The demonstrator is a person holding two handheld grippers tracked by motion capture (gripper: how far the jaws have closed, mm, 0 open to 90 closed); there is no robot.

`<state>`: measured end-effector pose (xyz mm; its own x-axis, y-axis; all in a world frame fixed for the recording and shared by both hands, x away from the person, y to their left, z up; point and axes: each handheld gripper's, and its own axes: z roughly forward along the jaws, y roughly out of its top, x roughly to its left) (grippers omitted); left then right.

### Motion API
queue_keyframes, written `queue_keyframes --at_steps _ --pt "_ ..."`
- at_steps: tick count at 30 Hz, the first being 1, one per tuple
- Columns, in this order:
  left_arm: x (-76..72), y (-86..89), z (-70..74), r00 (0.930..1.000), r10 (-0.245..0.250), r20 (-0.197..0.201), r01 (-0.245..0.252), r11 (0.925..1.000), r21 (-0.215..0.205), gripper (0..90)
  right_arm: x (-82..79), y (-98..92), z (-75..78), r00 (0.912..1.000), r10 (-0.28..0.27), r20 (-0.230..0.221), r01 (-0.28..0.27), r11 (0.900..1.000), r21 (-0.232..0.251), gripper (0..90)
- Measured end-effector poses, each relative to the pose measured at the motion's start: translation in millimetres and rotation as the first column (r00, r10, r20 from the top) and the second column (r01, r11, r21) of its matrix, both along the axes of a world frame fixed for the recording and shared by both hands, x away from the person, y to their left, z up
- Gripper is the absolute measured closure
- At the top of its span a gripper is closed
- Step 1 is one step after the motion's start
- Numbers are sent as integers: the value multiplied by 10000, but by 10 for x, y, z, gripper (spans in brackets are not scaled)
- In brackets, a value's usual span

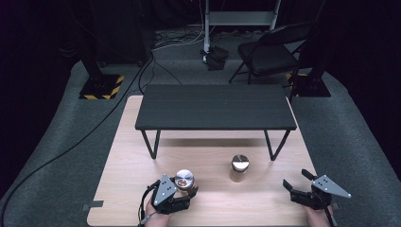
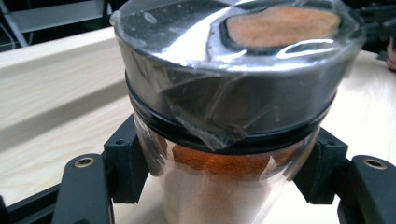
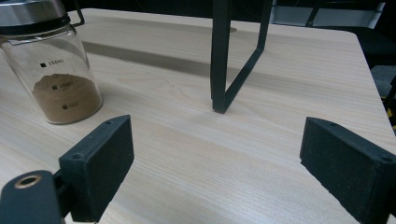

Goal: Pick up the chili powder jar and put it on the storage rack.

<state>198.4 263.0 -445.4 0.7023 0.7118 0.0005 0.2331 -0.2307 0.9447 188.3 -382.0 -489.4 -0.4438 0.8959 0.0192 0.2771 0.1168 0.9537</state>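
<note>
Left claw [image 1: 187, 191] clamped on near jar [image 1: 184, 179]: black matte pads [image 2: 123, 165] press both sides of its clear glass body just under the lid. Lid is brushed metal, round, with black seal ring; crinkled clear film is wrapped over it, loose corner hanging down the front. Orange-brown powder inside. Jar bottom is cut off in the left gripper view, so can't tell whether it sits on the bench [image 1: 127, 156] or is lifted. Reflection on lid top, orange patch, source unclear.

Right claw [image 1: 295, 187] gapes wide, nothing between the rough black pads [image 3: 100, 163]; sits near the bench's front right corner, well apart from both jars.

Second jar [image 1: 239, 168] stands upright on pale wood-grain bench, mid-way, in front of the riser. Same glass cylinder, metal lid; brown powder about a third up, printed level marks, lower ones hard to read. Its lid top is cropped in the right gripper view.

Beyond: black flat-top riser [image 1: 215, 113] on thin bent-rod legs [image 3: 224, 60]. Farther back, dark floor, cables, folding chair [image 1: 269, 52], mostly in shadow.
</note>
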Motion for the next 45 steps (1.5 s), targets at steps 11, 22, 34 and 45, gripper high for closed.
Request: queue_keyframes --at_steps 11,22,34,45 --pt "66 -59 307 9986 379 362 -373 9992 -150 314 2 -4 1 10000 0 -22 0 10000 36 92" --pt "208 -120 638 9966 556 601 -544 9983 -213 314 1 -6 -1 10000 20 -3 -20 10000 29 92" --pt "362 -147 1001 9949 631 791 -615 9979 -227 314 4 -7 -1 10000 45 -3 -45 10000 23 93" --pt "522 -253 1311 9915 883 956 -856 9958 -321 314 8 -4 0 9999 102 -7 -102 9999 8 93"
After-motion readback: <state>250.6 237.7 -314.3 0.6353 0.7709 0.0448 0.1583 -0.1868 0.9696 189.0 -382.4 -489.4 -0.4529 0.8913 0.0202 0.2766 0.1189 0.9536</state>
